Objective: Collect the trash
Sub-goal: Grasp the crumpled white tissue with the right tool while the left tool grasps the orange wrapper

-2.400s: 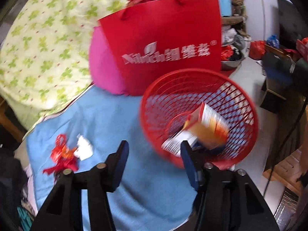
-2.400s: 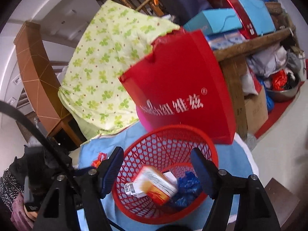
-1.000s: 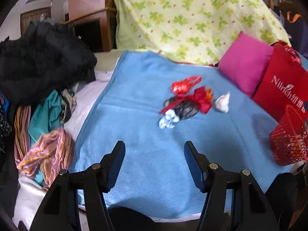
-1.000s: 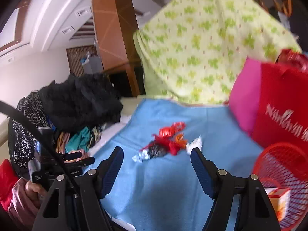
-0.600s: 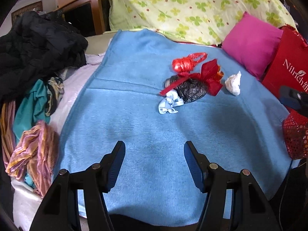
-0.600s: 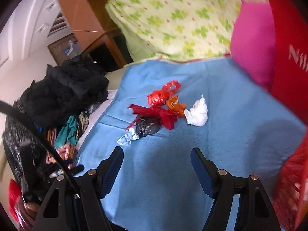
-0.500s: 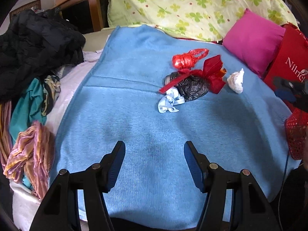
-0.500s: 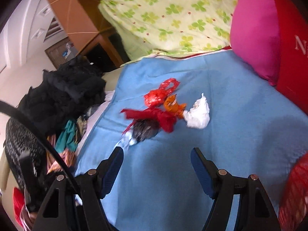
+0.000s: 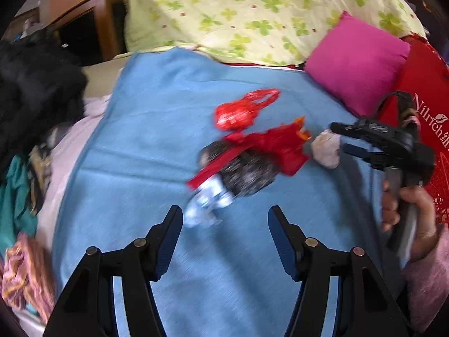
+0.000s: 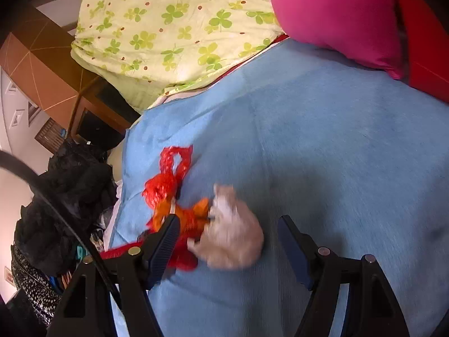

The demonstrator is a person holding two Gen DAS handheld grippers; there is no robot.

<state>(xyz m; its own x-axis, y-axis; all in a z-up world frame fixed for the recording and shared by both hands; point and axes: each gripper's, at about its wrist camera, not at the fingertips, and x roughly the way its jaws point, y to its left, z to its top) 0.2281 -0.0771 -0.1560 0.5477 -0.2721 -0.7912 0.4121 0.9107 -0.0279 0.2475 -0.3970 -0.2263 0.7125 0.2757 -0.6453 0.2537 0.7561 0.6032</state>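
A heap of trash lies on the blue blanket [image 9: 157,129]: a red mesh bag [image 9: 241,111], a red plastic bag [image 9: 277,144], a black speckled bag [image 9: 245,170], a silvery wrapper [image 9: 209,203] and a crumpled white tissue [image 9: 325,148]. My left gripper [image 9: 226,224] is open, just in front of the silvery wrapper. My right gripper [image 10: 227,241] is open, its jaws on either side of the white tissue [image 10: 230,230], not closed on it. It also shows in the left wrist view [image 9: 341,137], right of the heap. The red mesh bag [image 10: 165,179] and an orange wrapper [image 10: 190,213] lie beside its left finger.
A pink pillow [image 9: 356,61] and a red paper bag [image 9: 429,101] stand at the blanket's right. The red basket's edge [image 9: 442,185] shows far right. A clover-print quilt [image 9: 252,11] lies behind. Dark clothes [image 9: 31,90] pile up on the left.
Both grippers have moved in toward the trash heap. The right gripper has dropped low over the white tissue, which now sits between its open jaws.
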